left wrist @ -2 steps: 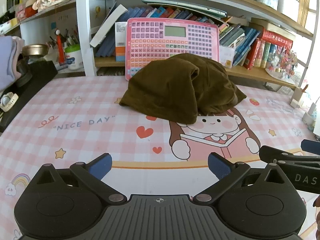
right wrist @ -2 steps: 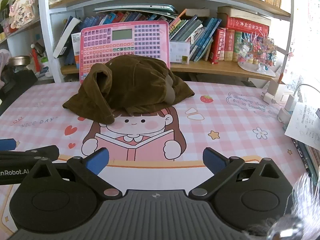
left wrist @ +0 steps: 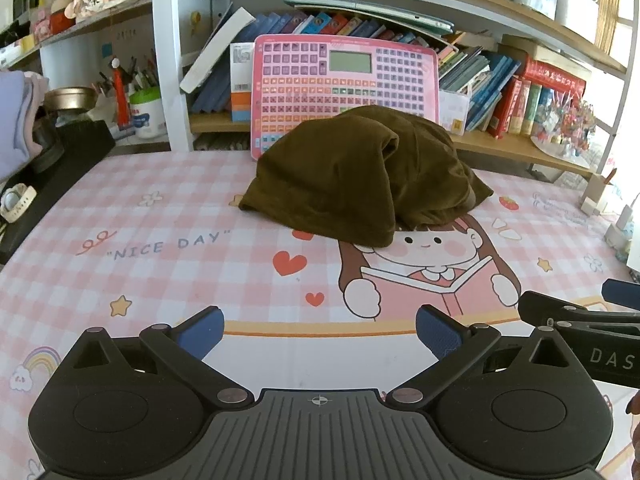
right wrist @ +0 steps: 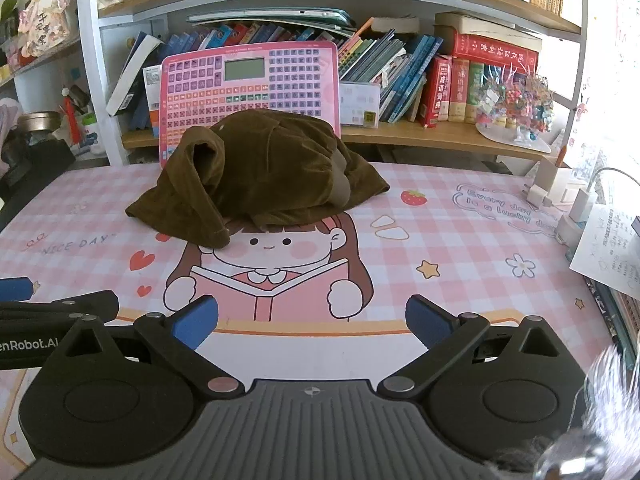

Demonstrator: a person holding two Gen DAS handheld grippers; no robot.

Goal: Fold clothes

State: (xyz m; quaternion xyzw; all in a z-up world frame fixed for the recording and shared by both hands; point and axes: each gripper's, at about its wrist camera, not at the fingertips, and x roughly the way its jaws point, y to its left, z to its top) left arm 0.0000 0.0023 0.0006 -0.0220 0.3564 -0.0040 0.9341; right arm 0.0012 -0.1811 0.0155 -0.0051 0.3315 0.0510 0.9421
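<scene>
I see the brown garment point(left wrist: 360, 176) heaped mid-frame on the tabletop point(left wrist: 160, 248), both my left tongs point(left wrist: 318, 330) and right tongs point(right wrist: 312, 322) spread apart, empty, well short of it; I judge reaching and spreading comes next.

Dark brown garment point(left wrist: 352, 176) on pink-and-white checked mat point(left wrist: 160, 240)

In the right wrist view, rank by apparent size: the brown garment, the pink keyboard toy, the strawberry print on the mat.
Largest to smallest as they look:
1. Brown garment, though it lies nearer the camera.
2. Pink keyboard toy, lower part hidden behind the garment, so this order is unsure.
3. Strawberry print, clearly smallest.
</scene>
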